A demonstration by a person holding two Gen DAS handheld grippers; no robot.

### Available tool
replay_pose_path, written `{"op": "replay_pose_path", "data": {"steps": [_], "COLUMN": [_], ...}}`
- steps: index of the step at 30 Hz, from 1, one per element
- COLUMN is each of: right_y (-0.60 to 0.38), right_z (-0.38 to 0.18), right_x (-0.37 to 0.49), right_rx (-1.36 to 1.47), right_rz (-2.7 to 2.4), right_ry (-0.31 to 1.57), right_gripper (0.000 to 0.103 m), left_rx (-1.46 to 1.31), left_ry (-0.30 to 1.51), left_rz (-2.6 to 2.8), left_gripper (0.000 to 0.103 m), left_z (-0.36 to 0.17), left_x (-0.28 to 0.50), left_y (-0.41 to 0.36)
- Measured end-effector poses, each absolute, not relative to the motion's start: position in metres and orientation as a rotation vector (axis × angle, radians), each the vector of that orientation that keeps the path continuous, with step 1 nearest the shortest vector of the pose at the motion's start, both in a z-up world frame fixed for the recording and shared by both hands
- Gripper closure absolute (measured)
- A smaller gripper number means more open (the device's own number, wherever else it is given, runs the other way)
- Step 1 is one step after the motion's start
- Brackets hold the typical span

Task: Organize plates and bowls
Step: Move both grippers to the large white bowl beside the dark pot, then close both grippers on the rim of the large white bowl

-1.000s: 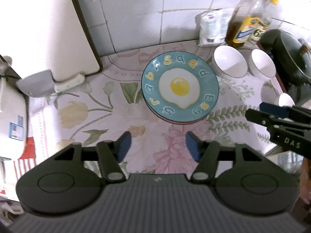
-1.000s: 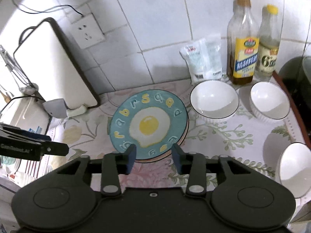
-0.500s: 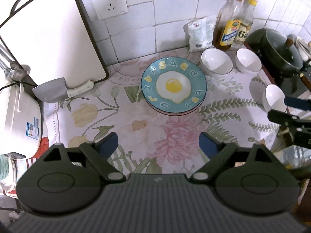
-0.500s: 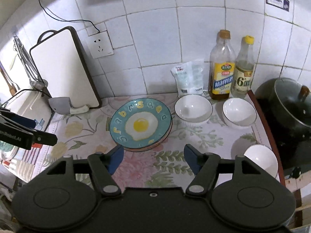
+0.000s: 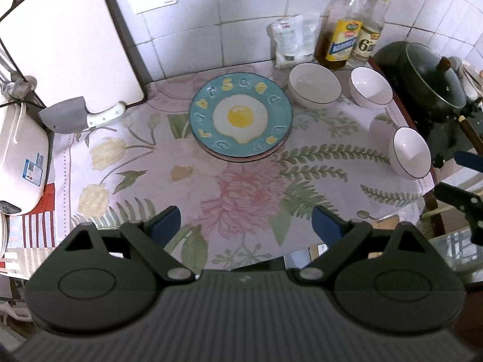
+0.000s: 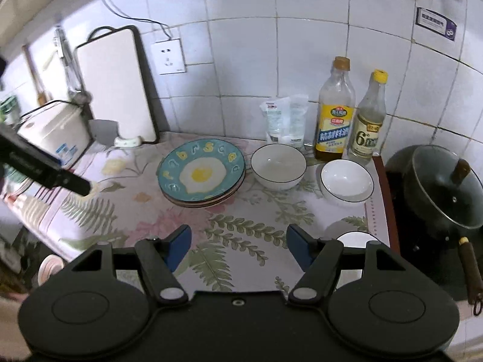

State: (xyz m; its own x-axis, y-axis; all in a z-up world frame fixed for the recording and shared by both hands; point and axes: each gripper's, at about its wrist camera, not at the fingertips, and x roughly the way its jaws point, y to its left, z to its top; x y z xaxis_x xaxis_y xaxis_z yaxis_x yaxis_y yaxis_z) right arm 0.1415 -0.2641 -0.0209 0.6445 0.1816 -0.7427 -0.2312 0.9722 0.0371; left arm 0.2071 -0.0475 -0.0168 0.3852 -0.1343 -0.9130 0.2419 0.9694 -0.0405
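A blue plate with a fried-egg picture (image 5: pixel 241 119) (image 6: pixel 201 172) tops a short stack of plates on the floral cloth. Three white bowls stand to its right: a large bowl (image 5: pixel 314 84) (image 6: pixel 278 164), a second bowl (image 5: pixel 371 90) (image 6: pixel 346 182), and a third bowl (image 5: pixel 409 152) (image 6: pixel 351 238) by the counter's right edge, partly hidden behind my right finger. My left gripper (image 5: pixel 246 226) hangs open over the cloth's front, well short of the plates, holding nothing. My right gripper (image 6: pixel 238 244) is open and empty too, near the front edge.
A white cutting board (image 5: pixel 69 45) leans on the tiled wall with a cleaver (image 5: pixel 78 116) at its foot. Two bottles (image 5: pixel 341 27) and a white bag (image 5: pixel 289 42) stand at the back. A lidded black wok (image 5: pixel 428 84) sits right; a white appliance (image 5: pixel 18 157) sits left.
Both grippers have drawn back and up from the plate stack, which now looks smaller and farther. Both pairs of jaws have spread wider. The plates and bowls have not moved.
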Motion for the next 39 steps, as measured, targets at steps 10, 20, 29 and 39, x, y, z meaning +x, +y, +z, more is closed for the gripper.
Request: {"op": "replay_pose_path", "data": {"steps": [10,20,29,39], "right_y": [-0.325,-0.402,-0.436,-0.449], "right_z": [-0.044,-0.11,-0.162,-0.191], "right_x": [0.134,0.153,0.168,0.183], "right_rx": [-0.095,0.063,0.212,0.243], "right_rz": [0.263,0.215,0.148,0.108], "right_ry": [0.762,0.769,0.861,0.903], "right_gripper": [0.01,0.01,0.01,0.01], "left_rx": [0.117,0.059,-0.05,-0.157], "left_ry": [1.164,1.181,1.203,1.188], "left_rz": [-0.221,-0.251,-0.294,-0.382], "left_gripper": [0.008,0.008,0.012,0.019], "left_z": [-0.036,-0.085,-0.128,-0.167], "left_x": [0.21,0.225,0.239,0.26], "left_y": [-0.118,-0.192,-0.238,-0.285]}}
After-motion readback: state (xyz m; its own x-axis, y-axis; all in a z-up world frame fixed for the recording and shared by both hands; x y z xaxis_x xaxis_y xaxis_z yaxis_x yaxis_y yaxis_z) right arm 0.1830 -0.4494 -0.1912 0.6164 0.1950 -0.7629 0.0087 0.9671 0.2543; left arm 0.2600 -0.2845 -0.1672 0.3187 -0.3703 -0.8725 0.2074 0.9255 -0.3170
